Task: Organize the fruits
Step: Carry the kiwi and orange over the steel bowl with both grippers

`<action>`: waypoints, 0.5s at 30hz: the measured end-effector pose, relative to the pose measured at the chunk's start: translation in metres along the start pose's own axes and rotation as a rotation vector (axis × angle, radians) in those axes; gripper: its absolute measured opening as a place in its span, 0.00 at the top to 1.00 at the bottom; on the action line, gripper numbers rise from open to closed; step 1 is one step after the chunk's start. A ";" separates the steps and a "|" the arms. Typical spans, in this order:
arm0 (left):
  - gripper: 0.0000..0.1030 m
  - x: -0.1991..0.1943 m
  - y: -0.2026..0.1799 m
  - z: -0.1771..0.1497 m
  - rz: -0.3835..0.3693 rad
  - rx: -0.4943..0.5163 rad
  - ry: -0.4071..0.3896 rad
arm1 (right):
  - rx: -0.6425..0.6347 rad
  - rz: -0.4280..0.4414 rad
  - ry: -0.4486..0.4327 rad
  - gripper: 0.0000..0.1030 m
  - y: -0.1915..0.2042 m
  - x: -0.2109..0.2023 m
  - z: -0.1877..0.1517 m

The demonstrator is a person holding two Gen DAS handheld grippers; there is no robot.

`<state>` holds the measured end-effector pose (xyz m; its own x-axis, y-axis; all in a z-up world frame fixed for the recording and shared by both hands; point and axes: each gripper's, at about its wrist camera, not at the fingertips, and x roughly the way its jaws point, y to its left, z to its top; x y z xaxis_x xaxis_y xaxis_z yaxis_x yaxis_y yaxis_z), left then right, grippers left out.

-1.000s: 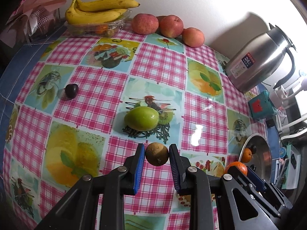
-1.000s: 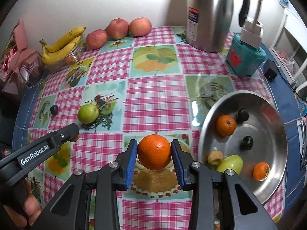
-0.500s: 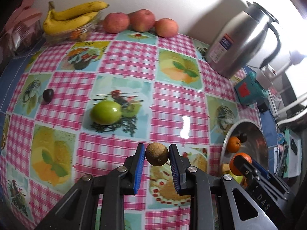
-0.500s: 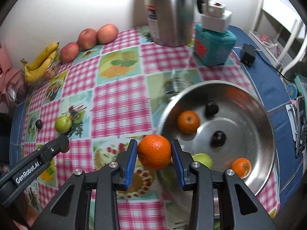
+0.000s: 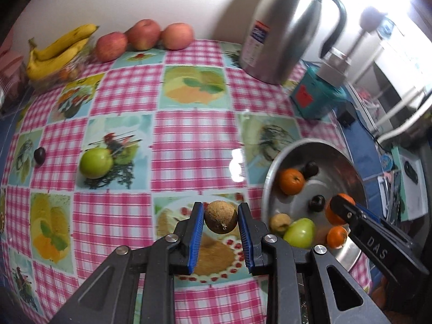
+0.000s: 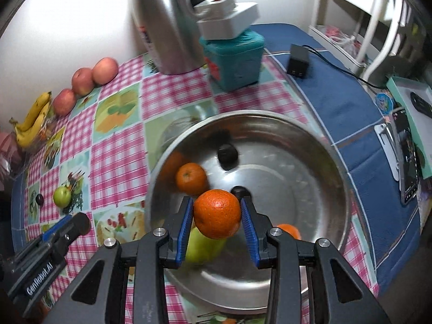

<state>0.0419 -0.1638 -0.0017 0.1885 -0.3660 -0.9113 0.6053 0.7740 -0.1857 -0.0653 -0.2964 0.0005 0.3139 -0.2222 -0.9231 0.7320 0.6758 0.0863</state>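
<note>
A round orange (image 6: 217, 214) hangs clamped between blue fingers, up over the steel bowl (image 6: 318, 162). A brownish, rough-skinned little fruit (image 5: 220, 217) is pinched the same way, above the checked desk (image 5: 189, 135) just left of that bowl. Down in the bowl: two smaller oranges (image 5: 291, 181), two dark plums (image 5: 316, 203), a green apple (image 5: 299, 232) and a pale yellowish lumpy fruit (image 5: 280, 223) touching it. Out on the desk there's another green apple (image 5: 95, 162) sitting alone, a dark plum (image 5: 39, 154) further left, and at the back by the wall three red apples (image 5: 143, 34) in a row next to a bunch of bananas (image 5: 58, 51).
</note>
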 end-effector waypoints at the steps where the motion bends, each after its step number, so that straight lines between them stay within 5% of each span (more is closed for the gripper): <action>1: 0.73 0.001 -0.003 -0.001 -0.002 0.008 0.001 | 0.010 -0.002 -0.002 0.64 -0.005 0.000 0.000; 15: 0.73 0.014 -0.059 -0.010 -0.053 0.141 0.011 | 0.077 -0.028 -0.018 0.63 -0.039 -0.006 0.004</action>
<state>0.0014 -0.2091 -0.0068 0.1454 -0.3978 -0.9059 0.7172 0.6731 -0.1805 -0.0930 -0.3242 0.0039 0.3032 -0.2534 -0.9186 0.7849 0.6131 0.0900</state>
